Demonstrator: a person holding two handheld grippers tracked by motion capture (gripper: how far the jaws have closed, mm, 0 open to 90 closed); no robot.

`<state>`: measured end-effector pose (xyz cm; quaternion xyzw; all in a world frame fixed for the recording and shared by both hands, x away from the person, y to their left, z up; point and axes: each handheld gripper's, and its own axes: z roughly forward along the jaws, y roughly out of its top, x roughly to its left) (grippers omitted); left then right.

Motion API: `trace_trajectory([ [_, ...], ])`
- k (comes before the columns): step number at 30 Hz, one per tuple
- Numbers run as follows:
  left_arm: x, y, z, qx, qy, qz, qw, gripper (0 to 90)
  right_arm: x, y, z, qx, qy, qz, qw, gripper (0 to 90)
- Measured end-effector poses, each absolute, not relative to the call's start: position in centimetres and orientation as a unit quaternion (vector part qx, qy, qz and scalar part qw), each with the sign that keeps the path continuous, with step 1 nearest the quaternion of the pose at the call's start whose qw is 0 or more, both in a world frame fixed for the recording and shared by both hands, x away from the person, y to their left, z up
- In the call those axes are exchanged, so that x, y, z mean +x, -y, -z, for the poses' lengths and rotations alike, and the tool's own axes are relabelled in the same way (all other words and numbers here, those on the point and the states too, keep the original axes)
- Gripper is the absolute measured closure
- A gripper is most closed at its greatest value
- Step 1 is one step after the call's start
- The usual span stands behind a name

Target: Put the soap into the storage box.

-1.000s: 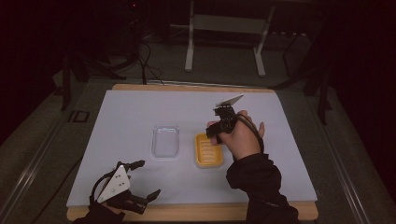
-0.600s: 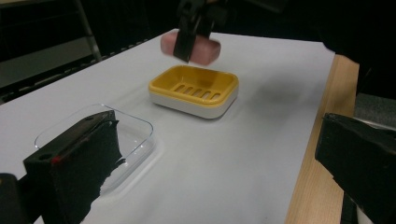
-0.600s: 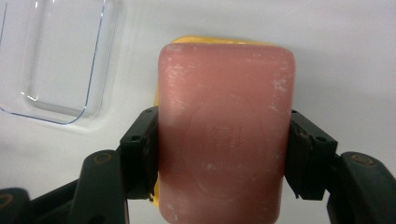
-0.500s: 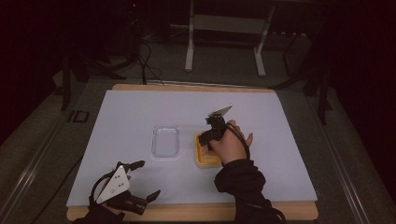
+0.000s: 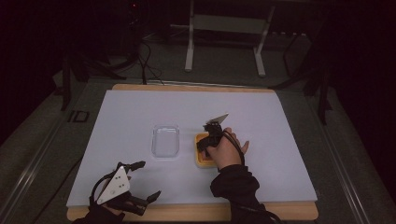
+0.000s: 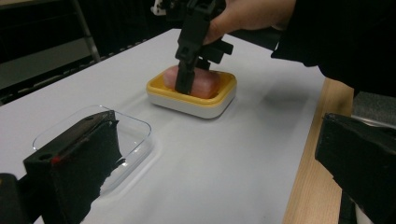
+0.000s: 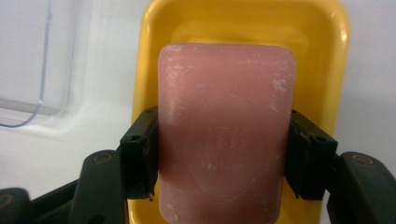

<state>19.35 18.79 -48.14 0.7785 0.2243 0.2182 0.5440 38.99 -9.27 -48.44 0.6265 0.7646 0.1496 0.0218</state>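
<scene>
A person's right hand tips the right gripper down into a yellow soap dish at mid-table, its jaws clamped against both sides of a pink bar of soap lying in the dish. The left gripper rests near the table's front edge, jaws spread apart and empty. A clear plastic tray sits just left of the dish

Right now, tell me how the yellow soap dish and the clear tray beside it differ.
The yellow soap dish is opaque with a white base; the clear tray is see-through. The dish holds a pink soap bar, while the tray holds nothing. The right hand-held gripper has its jaws around the bar in the dish; the tray sits apart from it. Both are shallow, round-cornered rectangles on the white sheet.
</scene>
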Motion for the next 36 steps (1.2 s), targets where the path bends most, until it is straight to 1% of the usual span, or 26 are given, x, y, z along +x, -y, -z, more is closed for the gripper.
trace_trajectory([
  [7, 19.3, -18.8, 48.1, 0.779, -0.224, -0.218, 0.544, 0.6, 39.1, 9.3, 48.9, 0.634, -0.756, -0.161, 0.020, 37.5],
  [13, 19.3, -18.8, 48.2, 0.779, -0.224, -0.218, 0.543, 0.6, 39.2, 9.5, 48.6, 0.630, -0.759, -0.168, 0.012, 33.8],
  [19, 19.4, -18.8, 48.2, 0.779, -0.225, -0.219, 0.543, 0.6, 38.9, 10.0, 46.9, 0.596, -0.783, -0.178, 0.019, 29.9],
  [21, 19.3, -18.8, 48.2, 0.779, -0.224, -0.219, 0.543, 0.7, 38.9, 10.3, 46.3, 0.564, -0.806, -0.178, 0.013, 27.5],
  [27, 19.4, -18.7, 48.2, 0.779, -0.226, -0.219, 0.542, 0.6, 38.6, 11.6, 44.3, 0.513, -0.834, -0.203, 0.005, 25.6],
  [28, 19.4, -18.8, 48.2, 0.779, -0.226, -0.219, 0.543, 0.6, 38.6, 11.8, 44.0, 0.498, -0.840, -0.213, 0.010, 23.6],
  [30, 19.4, -18.8, 48.2, 0.778, -0.227, -0.219, 0.543, 0.6, 38.5, 12.1, 43.7, 0.471, -0.855, -0.215, 0.027, 23.4],
  [36, 19.4, -18.8, 48.2, 0.778, -0.227, -0.219, 0.543, 0.6, 38.2, 14.1, 43.6, 0.455, -0.859, -0.229, 0.048, 23.5],
])
